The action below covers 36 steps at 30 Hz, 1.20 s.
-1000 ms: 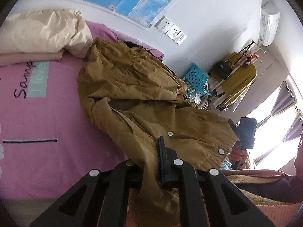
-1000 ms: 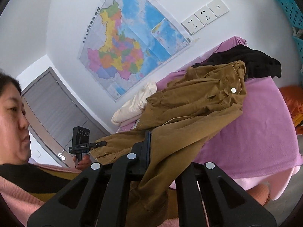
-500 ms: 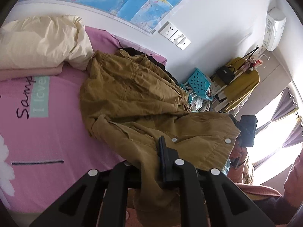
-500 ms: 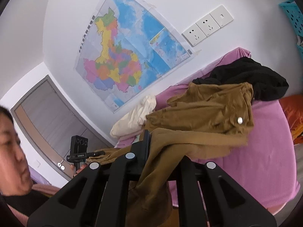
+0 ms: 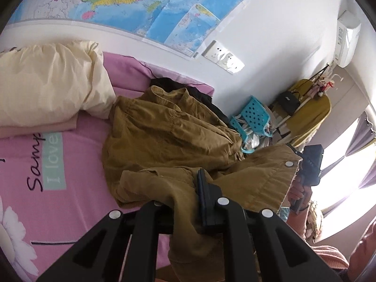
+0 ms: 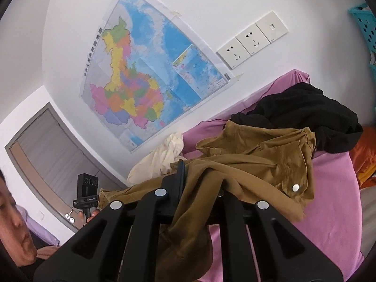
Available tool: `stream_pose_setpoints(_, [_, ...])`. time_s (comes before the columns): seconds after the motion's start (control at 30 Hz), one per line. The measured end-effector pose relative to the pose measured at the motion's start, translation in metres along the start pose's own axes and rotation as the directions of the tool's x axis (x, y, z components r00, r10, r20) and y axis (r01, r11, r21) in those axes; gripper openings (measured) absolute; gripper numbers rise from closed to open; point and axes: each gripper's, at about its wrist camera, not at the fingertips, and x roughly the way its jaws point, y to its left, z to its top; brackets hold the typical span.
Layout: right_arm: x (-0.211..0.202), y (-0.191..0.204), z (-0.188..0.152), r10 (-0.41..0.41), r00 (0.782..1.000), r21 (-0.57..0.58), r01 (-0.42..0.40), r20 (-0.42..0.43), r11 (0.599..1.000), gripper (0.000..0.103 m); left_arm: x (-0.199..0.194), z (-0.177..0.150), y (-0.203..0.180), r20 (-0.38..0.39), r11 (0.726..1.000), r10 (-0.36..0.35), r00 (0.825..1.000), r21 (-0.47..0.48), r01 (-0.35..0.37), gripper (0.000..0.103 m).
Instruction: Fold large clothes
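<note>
mustard-brown cotton jacket [image 5: 169,138] was pinched by left gripper [image 5: 188,202], likewise by right gripper [image 6: 199,188], hem stretched between, rest draped ahead on pink printed bedsheet [image 5: 47,164]

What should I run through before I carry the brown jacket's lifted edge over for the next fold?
1. Left tongs shut on the brown jacket: ok, cloth is pinched between them and hangs below.
2. Right tongs shut on the same jacket: ok, fabric drapes from them.
3. Edge between both grips taut and level: cannot tell, it sags and bunches.
4. Far part of the jacket flat on the pink bed: not ok, it lies rumpled.
5. Jacket free of the black garment: not ok, its collar end lies against it.
6. Cream bedding out of the fold path: cannot tell, it lies right beside the jacket's shoulder.
</note>
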Motion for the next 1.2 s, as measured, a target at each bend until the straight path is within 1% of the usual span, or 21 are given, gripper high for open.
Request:
stream_pose_setpoints(0.3, [0.015,-0.011,0.011,-0.015,1.000,0.034,0.015,0.002,0.999,0.009,0.012,0.021,0.002,0.000,1.000,0.020,1.000,0.004,-0.020,0.012])
stream_pose_setpoints(0.37, [0.017,-0.012,0.014,-0.020,1.000,0.035,0.020,0.000,0.999,0.009,0.015,0.026,0.002,-0.001,0.999,0.034,0.999,0.010,-0.034,0.012])
stream_pose_setpoints(0.73, [0.030,-0.019,0.024,-0.029,1.000,0.049,0.029,-0.003,0.998,0.010,0.028,0.047,0.014,0.000,0.999,0.043,0.999,-0.003,-0.043,0.012])
stream_pose_setpoints(1.2, [0.055,-0.027,0.041,-0.048,0.998,0.065,0.050,-0.028,0.997,0.011,0.042,0.068,0.033,-0.022,0.998,0.050,0.998,-0.037,-0.051,0.012])
